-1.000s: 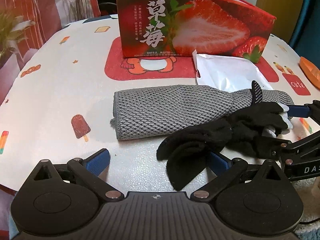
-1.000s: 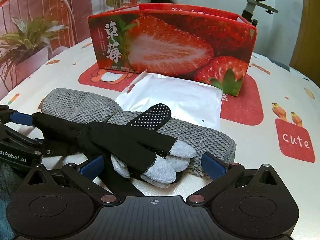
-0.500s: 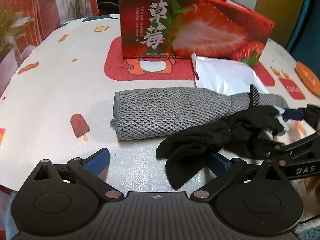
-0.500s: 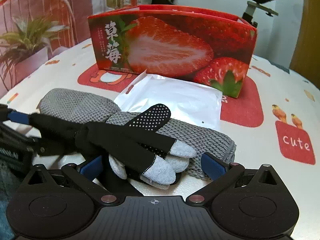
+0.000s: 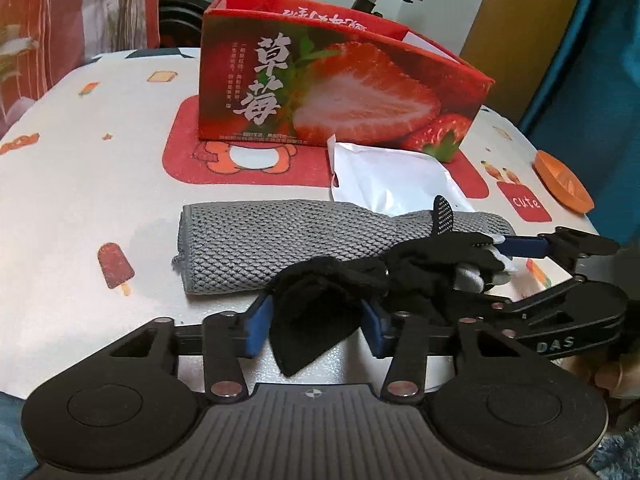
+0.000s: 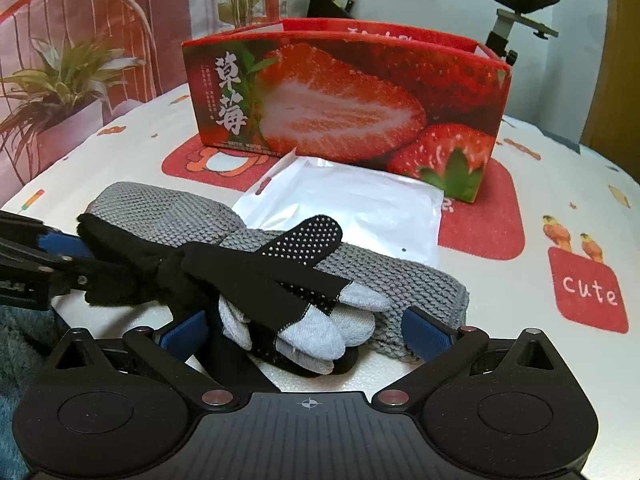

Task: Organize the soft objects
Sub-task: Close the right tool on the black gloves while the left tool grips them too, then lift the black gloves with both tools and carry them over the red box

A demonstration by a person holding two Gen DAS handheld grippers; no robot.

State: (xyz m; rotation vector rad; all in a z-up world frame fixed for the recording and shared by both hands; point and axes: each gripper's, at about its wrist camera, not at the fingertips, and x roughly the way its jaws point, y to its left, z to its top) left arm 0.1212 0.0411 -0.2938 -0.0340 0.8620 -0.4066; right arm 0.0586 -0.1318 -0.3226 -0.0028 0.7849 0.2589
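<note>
Gloves [image 5: 400, 272], a black pair with pale grey fingertips, lie bunched along the near edge of the desk [image 5: 100, 184], their long axis running left to right across the left wrist view. They rest partly on a rolled grey towel [image 5: 280, 244] just behind them. The cuff end sits between the blue pads of the left gripper [image 5: 316, 320], whose fingers have just been closing round it; the near pad looks to touch the cloth, but a firm clamp cannot be told. The right gripper [image 5: 520, 246] reaches in from the right at the fingertip end. Beyond stand a white packet [image 5: 392, 184] and an open strawberry box [image 5: 340, 92].

From the right wrist view, the gloves' [image 6: 280, 288] grey fingertips lie between the right gripper's [image 6: 308, 332] fingers, which stand wide apart and grip nothing. The left gripper [image 6: 60, 248] is at the far cuff end, on the left. The strawberry box [image 6: 344, 104] lies straight ahead, past the towel [image 6: 168, 220], so each hand is nearest its own end of the gloves.
</note>
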